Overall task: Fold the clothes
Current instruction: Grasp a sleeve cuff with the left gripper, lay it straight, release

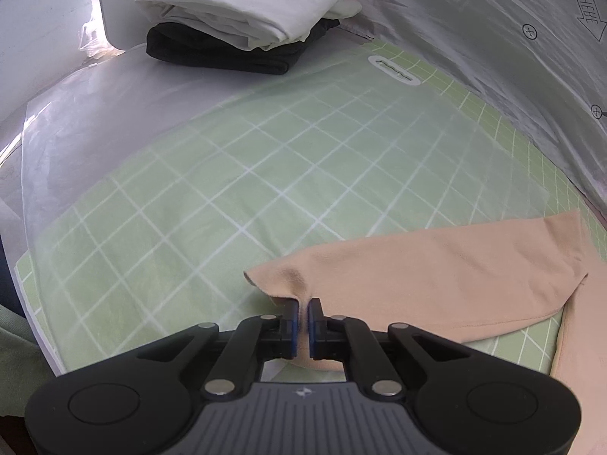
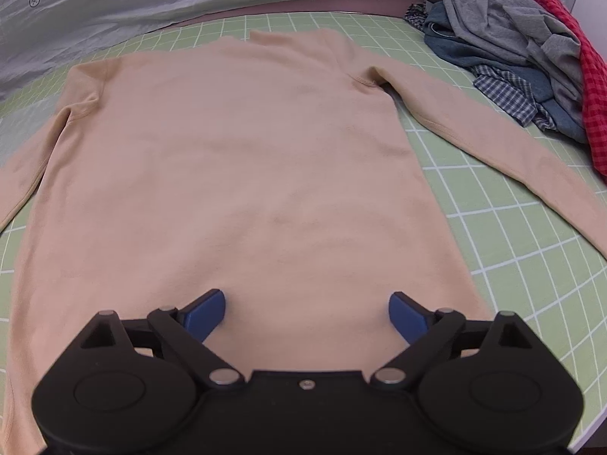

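A beige long-sleeved top (image 2: 242, 174) lies flat on the green grid mat (image 2: 512, 235), neck toward the far side, both sleeves spread outward. My right gripper (image 2: 307, 314) hovers open over the top's lower hem, its blue pads (image 2: 206, 313) wide apart with nothing between them. In the left wrist view, my left gripper (image 1: 302, 316) is shut on the cuff end of the beige sleeve (image 1: 436, 284), which is pinched up into a small ridge between the pads.
A folded stack with white cloth (image 1: 250, 3) on a dark garment (image 1: 227, 53) sits at the mat's far left corner. A heap of unfolded clothes (image 2: 523, 57), grey, blue, checked and red, lies at the far right. Clear plastic sheeting (image 1: 114, 121) covers part of the mat.
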